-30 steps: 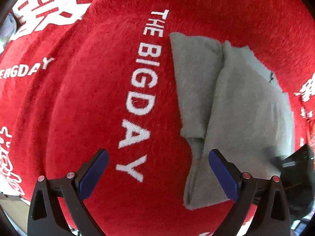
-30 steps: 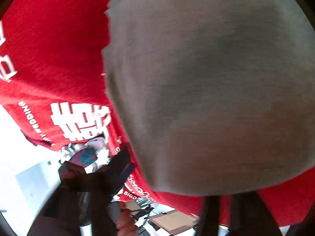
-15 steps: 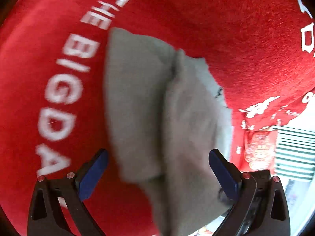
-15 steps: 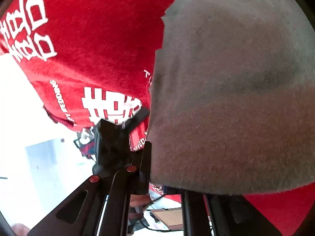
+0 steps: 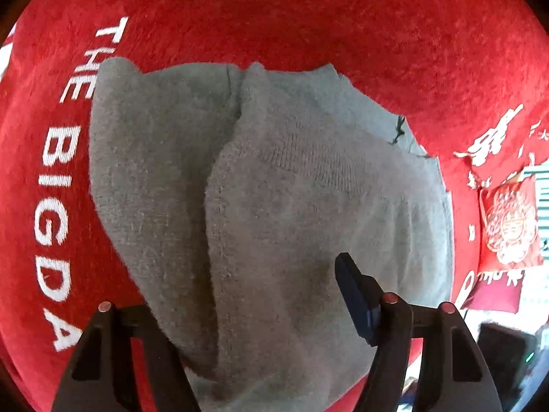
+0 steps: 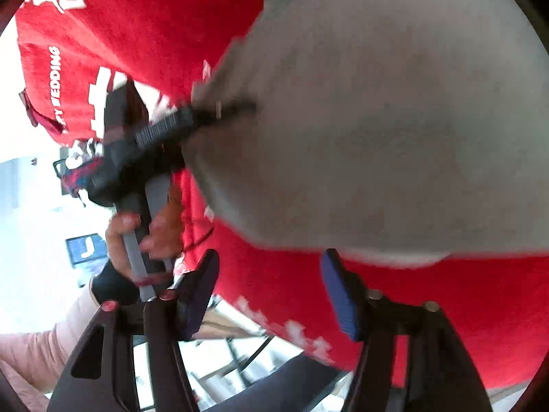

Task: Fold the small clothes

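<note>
A grey knitted garment [image 5: 291, 189] lies folded on the red cloth [image 5: 308, 17] with white "THE BIG DAY" lettering. My left gripper [image 5: 264, 281] is at its near end with jaws closing. The right blue pad [image 5: 357, 295] rests against the knit, and the left pad is hidden under the near fold, so cloth lies between the jaws. In the right wrist view the garment [image 6: 394, 120] is blurred. My right gripper [image 6: 271, 288] hangs just short of its near edge, jaws opening, nothing between the pads. The left gripper [image 6: 219, 110] reaches the garment's left edge there.
The red cloth [image 6: 446, 309] covers the whole table. Its edge drops off at the right, where red paper decorations [image 5: 511, 226] hang. A person's hand [image 6: 127, 237] with a pink sleeve holds the left gripper's handle. Boxes and clutter [image 6: 223, 322] sit below the table's near edge.
The left gripper slid over onto the grey garment, and its jaws narrowed with the left finger going under the fold. The right gripper let go of the garment, rose, rolled, and opened.
</note>
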The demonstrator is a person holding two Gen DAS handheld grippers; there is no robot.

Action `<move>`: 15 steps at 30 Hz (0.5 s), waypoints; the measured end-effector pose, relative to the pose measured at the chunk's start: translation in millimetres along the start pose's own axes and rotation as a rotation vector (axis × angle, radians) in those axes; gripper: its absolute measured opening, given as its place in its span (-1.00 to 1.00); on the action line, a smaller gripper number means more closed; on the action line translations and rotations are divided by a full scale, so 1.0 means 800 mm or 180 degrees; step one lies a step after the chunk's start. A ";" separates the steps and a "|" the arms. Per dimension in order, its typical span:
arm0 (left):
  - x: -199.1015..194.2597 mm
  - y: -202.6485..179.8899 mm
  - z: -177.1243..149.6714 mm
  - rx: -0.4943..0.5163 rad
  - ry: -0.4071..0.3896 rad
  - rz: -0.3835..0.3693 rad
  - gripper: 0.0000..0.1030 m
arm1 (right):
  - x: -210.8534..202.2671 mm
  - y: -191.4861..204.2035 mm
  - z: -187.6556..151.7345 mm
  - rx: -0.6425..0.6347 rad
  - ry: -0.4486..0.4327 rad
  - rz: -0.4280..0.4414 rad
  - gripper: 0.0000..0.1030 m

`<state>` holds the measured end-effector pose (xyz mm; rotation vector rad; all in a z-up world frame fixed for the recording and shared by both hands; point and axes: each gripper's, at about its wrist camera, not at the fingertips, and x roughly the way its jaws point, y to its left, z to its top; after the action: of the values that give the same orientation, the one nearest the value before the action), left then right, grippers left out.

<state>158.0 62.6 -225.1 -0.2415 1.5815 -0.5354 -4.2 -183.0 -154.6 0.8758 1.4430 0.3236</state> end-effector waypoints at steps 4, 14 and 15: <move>0.003 -0.006 0.000 -0.0014 -0.0008 0.0136 0.39 | -0.027 -0.008 0.050 -0.0046 -0.0396 -0.0358 -0.53; -0.013 -0.014 -0.005 -0.0029 -0.0273 0.0354 -0.49 | 0.032 -0.017 0.111 -0.0381 -0.0354 -0.0931 -0.93; -0.022 -0.017 -0.006 -0.0057 -0.0327 0.0259 -0.49 | 0.031 -0.018 0.110 -0.0370 -0.0351 -0.0907 -0.93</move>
<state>153.0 59.7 -203.3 -0.2140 1.4902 -0.4393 78.0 -203.9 -192.0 0.5759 1.4095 0.1408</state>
